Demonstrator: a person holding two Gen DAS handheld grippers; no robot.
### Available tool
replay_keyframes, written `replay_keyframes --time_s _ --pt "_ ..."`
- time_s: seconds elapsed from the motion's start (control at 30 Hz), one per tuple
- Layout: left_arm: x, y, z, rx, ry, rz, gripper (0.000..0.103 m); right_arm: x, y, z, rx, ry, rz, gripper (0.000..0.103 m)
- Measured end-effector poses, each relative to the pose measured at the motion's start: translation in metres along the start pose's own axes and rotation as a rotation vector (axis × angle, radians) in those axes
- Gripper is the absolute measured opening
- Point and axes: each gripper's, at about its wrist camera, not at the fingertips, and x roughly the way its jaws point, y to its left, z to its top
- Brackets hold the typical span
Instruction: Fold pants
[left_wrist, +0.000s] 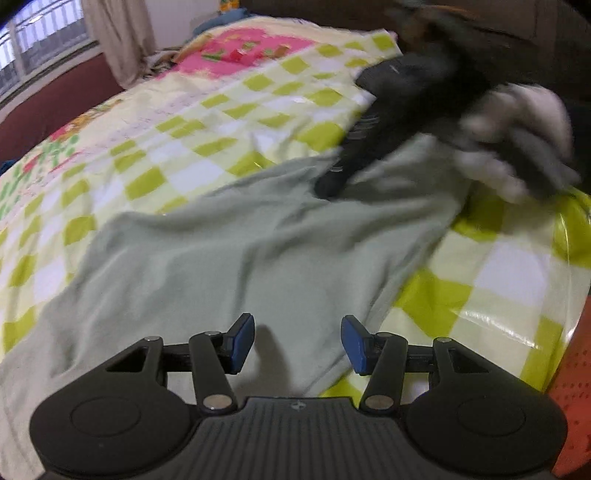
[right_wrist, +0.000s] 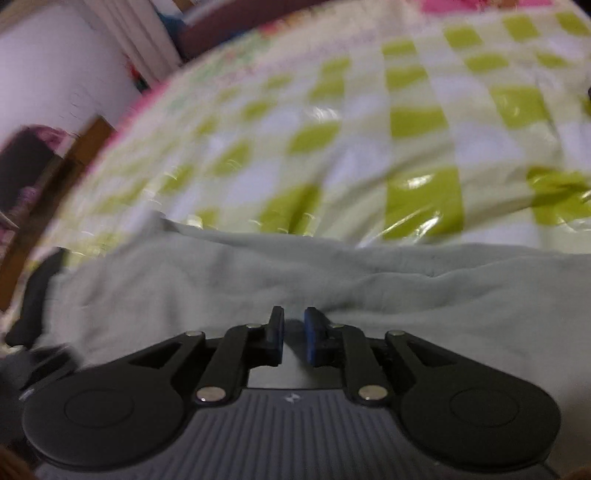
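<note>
On the checkered bed cover (left_wrist: 207, 122): pale green pants (left_wrist: 221, 251) lie spread and wrinkled | left tool (left_wrist: 297, 341): pads wide apart, empty, above the pants' near edge | right tool (right_wrist: 293, 336): pads nearly closed, pinching a fold of pants fabric.

The left tongs (left_wrist: 297, 343) are spread wide, with a big gap between the two blue pads (left_wrist: 242, 341), and nothing sits between them. They point forward and low. The right tongs (right_wrist: 293, 334) have their pads (right_wrist: 312, 336) pulled close together, with only a thin gap left. In the left wrist view, the right tongs (left_wrist: 369, 136) show as a dark, blurry shape far off on the right, held by a hand (left_wrist: 517, 140) in a white glove.
</note>
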Motion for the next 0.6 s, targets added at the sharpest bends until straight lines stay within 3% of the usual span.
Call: replay_keyframes --time_s 0.07,0.13,0.17,0.27,0.4,0.47,0.5,0.6 --pt "0.007 -0.002 -0.004 0.000 0.024 -0.002 0.066 0.000 -0.015 0.017 0.065 -0.070 -0.058 0.000" --pt "0.007 0.002 -0.006 -0.019 0.027 -0.012 0.066 -0.011 -0.019 0.029 0.062 -0.137 -0.160 0.013" --pt "0.005 0.003 -0.005 -0.027 0.028 -0.016 0.067 -0.019 -0.018 0.031 0.067 -0.145 -0.150 0.014" --pt "-0.004 0.003 -0.002 -0.019 0.000 -0.016 0.066 -0.043 0.000 0.017 0.048 -0.131 0.036 0.013" --pt "-0.006 -0.003 0.007 -0.012 -0.041 -0.040 0.067 -0.034 0.029 -0.014 -0.055 -0.023 0.151 0.011" --pt "-0.002 -0.011 0.011 0.010 -0.029 -0.050 0.067 -0.010 0.026 -0.019 -0.037 0.032 0.063 0.006" --pt "0.003 -0.017 0.011 0.031 -0.005 -0.067 0.067 -0.002 0.017 -0.017 -0.023 0.021 0.030 0.000" --pt "0.009 -0.028 0.003 0.087 0.051 -0.070 0.067 -0.010 -0.012 -0.003 0.112 -0.070 -0.021 0.000"
